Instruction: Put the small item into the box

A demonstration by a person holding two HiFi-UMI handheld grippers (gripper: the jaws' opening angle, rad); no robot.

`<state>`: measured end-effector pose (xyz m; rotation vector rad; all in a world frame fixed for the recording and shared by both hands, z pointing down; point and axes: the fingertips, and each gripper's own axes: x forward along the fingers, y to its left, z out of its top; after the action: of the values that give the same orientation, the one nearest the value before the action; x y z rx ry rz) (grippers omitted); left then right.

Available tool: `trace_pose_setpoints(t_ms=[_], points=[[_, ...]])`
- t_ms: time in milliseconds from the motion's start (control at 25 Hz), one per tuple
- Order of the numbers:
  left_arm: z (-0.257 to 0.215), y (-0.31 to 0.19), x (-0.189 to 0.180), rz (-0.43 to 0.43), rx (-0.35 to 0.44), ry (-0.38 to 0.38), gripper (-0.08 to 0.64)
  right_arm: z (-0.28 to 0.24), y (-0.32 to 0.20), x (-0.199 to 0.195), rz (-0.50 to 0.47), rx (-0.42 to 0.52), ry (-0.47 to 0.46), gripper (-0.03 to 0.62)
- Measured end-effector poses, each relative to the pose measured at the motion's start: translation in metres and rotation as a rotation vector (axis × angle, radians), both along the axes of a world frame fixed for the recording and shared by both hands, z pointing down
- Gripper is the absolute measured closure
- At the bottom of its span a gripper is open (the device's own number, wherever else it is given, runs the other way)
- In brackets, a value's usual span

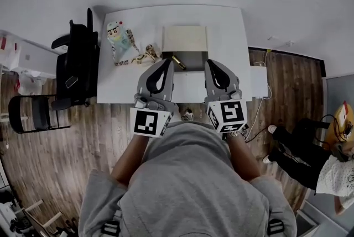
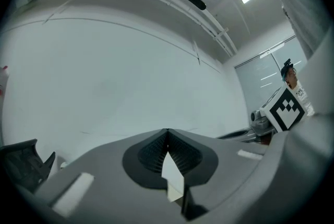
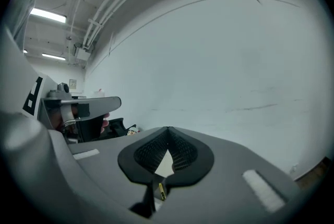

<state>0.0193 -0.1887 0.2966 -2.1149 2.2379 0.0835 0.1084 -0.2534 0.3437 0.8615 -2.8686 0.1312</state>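
In the box [image 1: 185, 40], the small item [image 1: 178, 62].

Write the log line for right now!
left gripper: shut, empty | right gripper: shut, empty | gold item: inside box

- The table [image 1: 221, 31] is white, smooth and matt.
- The box [image 1: 185, 40] looks like pale, matt cardboard.
- The small item [image 1: 178, 61] has a golden, metallic sheen.
- The floor [image 1: 66, 158] is brown wood planking.
- The left gripper [image 1: 165, 64] and right gripper [image 1: 209, 64] have grey matt plastic shells; the pads [image 2: 151, 152] are black and finely ribbed.
- The person's top [image 1: 188, 186] is grey cloth.
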Motion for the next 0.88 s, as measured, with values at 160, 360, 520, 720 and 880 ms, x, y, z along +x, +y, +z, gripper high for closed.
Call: trace_pose_setpoints(t_ms=[160,360,520,720,880], points=[[-0.008,0.001,0.011,0.004,0.043,-0.005,0.557,-0.026,0.002,0.017,0.015,0.043,-0.054,0.577],[-0.018,0.003,0.015,-0.003,0.049,-0.011,0.557,-0.053,0.0,0.025,0.01,0.082,-0.095,0.577],[-0.024,0.007,0.012,-0.024,0.058,-0.018,0.557,-0.069,-0.001,0.03,0.002,0.109,-0.106,0.577],[-0.031,0.008,0.009,-0.046,0.082,-0.023,0.557,-0.078,0.0,0.033,-0.006,0.129,-0.112,0.578],[-0.034,0.008,0.01,-0.044,0.084,-0.028,0.557,-0.079,0.002,0.034,-0.005,0.132,-0.116,0.578]])
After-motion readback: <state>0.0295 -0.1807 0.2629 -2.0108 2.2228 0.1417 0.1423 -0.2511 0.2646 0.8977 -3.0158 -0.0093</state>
